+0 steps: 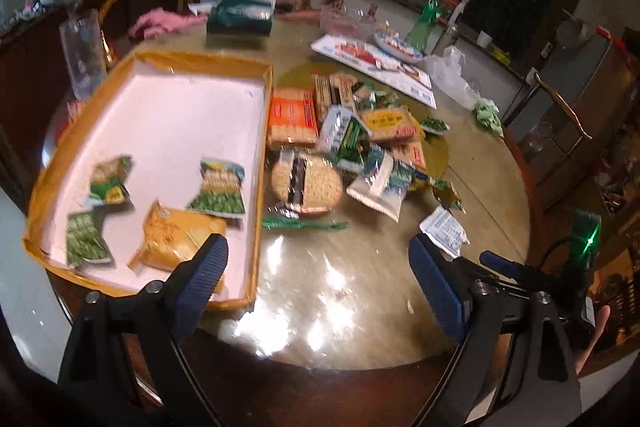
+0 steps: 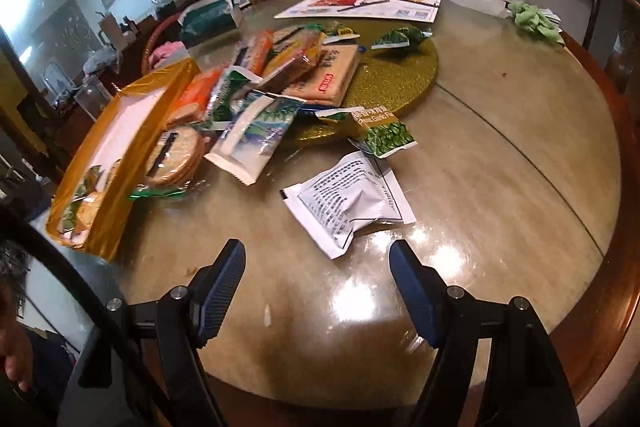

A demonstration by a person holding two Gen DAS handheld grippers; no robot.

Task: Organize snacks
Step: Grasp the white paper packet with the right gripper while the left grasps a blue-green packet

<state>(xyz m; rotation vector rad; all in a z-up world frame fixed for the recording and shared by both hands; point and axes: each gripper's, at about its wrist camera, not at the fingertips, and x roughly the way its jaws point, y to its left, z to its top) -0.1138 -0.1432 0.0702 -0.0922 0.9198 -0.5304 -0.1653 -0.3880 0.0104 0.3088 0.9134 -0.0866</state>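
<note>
Reaching for next snack: right gripper jaws wide apart, empty, hovering over table; white packet lies just ahead, apart from pile; advise straddling its puffed middle, closing on body rather than flat seal; left gripper likewise spread, holding nothing, at tray corner; tray holds four: three green packs, one yellow; unsorted heap beyond, count unclear.

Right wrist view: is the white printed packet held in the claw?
No: the white printed packet lies flat on the table, ahead of the open right claw.
</note>
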